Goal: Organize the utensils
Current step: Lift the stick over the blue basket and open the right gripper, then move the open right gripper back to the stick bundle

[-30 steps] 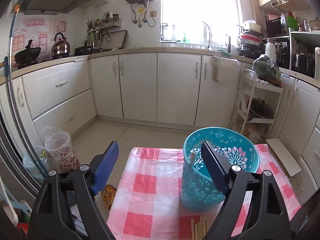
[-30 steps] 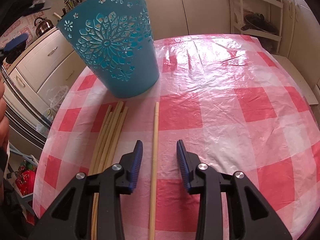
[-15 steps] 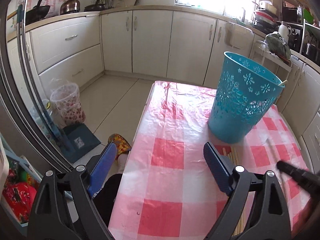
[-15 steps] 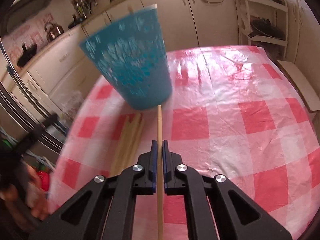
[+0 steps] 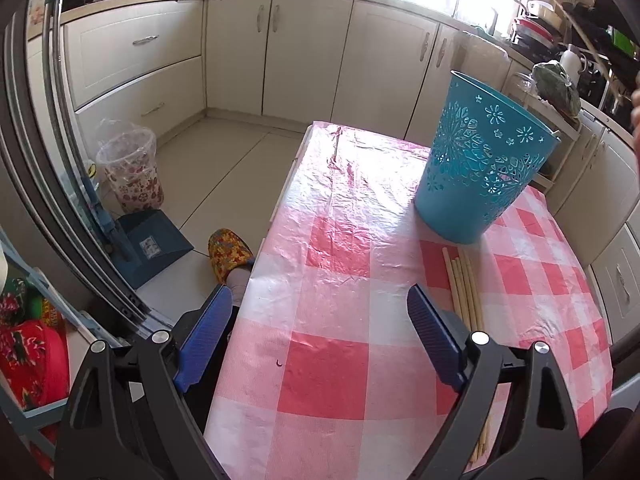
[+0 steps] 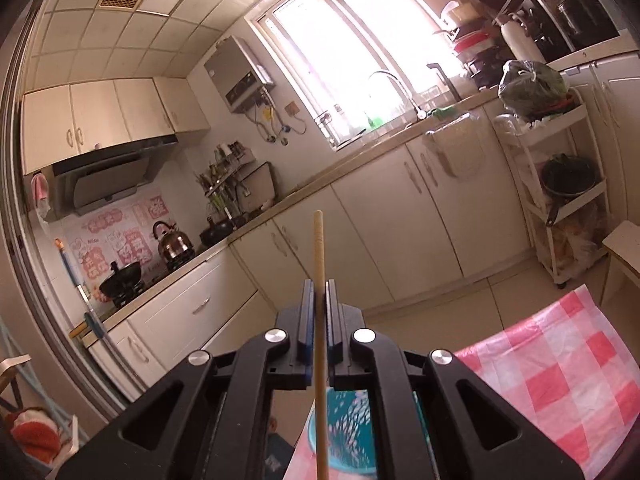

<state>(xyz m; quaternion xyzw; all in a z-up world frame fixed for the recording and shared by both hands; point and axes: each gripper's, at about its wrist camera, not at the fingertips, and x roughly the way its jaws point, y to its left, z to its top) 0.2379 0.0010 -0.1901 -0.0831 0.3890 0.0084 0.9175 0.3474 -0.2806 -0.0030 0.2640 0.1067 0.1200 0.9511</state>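
Observation:
A teal cut-out basket (image 5: pixel 482 164) stands on the pink-and-white checked table (image 5: pixel 344 292). Several wooden chopsticks (image 5: pixel 464 284) lie side by side just in front of it. My left gripper (image 5: pixel 320 312) hangs open over the table's near left part, nothing between its blue pads, with the chopsticks just right of its right finger. My right gripper (image 6: pixel 319 292) is shut on a single chopstick (image 6: pixel 318 248), lifted high and pointing roughly level at the kitchen cabinets. The basket (image 6: pixel 352 432) shows blurred below it, behind the gripper body. That lifted chopstick (image 5: pixel 578 26) shows at the left wrist view's top right.
The table's left edge drops to a tiled floor with a slippered foot (image 5: pixel 228 252), a blue dustpan (image 5: pixel 148 244) and a lined waste bin (image 5: pixel 132 172). Cabinets (image 5: pixel 304 48) run along the walls. A white rack (image 6: pixel 560 184) stands right of the table.
My right gripper closed on the single chopstick and rose from the table, tilting up to face the cabinets. My left gripper dropped and tipped down toward the table's left side, still open.

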